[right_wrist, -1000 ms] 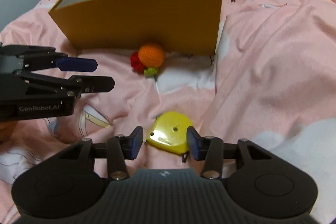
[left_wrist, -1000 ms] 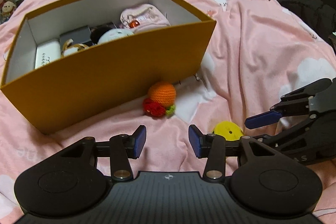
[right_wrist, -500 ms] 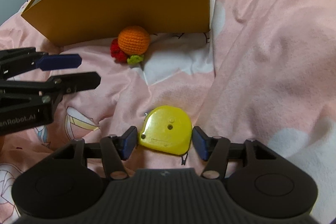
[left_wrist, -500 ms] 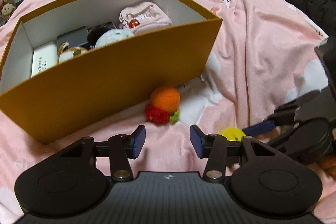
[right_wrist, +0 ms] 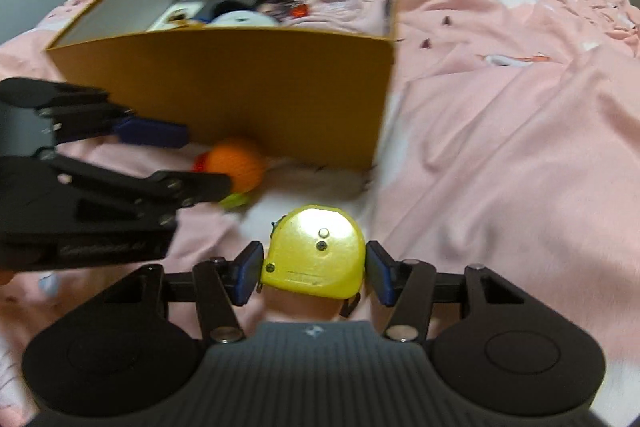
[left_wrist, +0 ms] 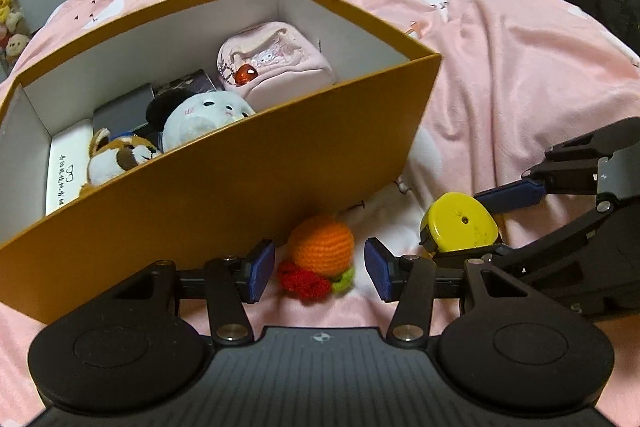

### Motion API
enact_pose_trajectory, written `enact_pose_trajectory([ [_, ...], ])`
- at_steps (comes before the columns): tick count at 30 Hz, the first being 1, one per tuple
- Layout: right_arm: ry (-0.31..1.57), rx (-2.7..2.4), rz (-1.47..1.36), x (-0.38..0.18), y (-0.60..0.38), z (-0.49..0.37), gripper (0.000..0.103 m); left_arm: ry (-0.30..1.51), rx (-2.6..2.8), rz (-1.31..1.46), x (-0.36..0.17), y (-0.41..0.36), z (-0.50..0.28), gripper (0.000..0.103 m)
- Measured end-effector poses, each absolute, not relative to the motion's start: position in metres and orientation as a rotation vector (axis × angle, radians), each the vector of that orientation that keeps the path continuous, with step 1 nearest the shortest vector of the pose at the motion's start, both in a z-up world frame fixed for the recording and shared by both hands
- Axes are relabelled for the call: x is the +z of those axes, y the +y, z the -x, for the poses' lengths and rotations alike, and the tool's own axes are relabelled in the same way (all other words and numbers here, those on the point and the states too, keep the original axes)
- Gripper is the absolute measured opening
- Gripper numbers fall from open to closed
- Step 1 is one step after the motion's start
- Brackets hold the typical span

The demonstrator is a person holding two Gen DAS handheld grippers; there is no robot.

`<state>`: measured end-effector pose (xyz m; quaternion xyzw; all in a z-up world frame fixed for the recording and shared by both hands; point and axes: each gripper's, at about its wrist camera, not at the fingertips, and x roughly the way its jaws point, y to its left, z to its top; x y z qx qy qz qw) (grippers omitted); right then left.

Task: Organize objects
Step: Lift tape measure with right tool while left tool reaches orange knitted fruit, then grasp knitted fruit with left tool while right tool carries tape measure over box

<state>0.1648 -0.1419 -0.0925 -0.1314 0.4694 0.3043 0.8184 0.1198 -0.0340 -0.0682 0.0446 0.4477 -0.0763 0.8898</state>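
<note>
Your right gripper is closing around the yellow tape measure; your left gripper gapes around the crocheted orange. Next, pinch both and lift toward the box.

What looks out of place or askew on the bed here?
Two things lie loose on the pink blanket outside the mustard cardboard box: an orange crocheted ball with red and green bits against its front wall, and a yellow tape measure between the right tongs. Nothing looks spilled or damaged.
</note>
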Motion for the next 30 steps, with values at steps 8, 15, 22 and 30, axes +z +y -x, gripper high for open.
enact_pose_trajectory([
  [8,1.039,0.669,0.234,-0.103,-0.147,-0.177,0.058,0.952,-0.153,-0.083,-0.082,-0.034,-0.127,0.051],
  [15,1.052,0.672,0.214,-0.109,-0.146,-0.18,0.058,0.942,-0.165,-0.064,-0.086,-0.035,-0.126,0.044],
  [22,1.026,0.664,0.217,-0.1,-0.148,-0.174,0.057,0.92,-0.167,0.0,-0.076,-0.024,-0.118,0.043],
  [30,0.903,0.676,0.25,-0.052,-0.157,-0.157,0.057,0.833,-0.222,0.069,-0.037,-0.014,-0.092,0.043],
])
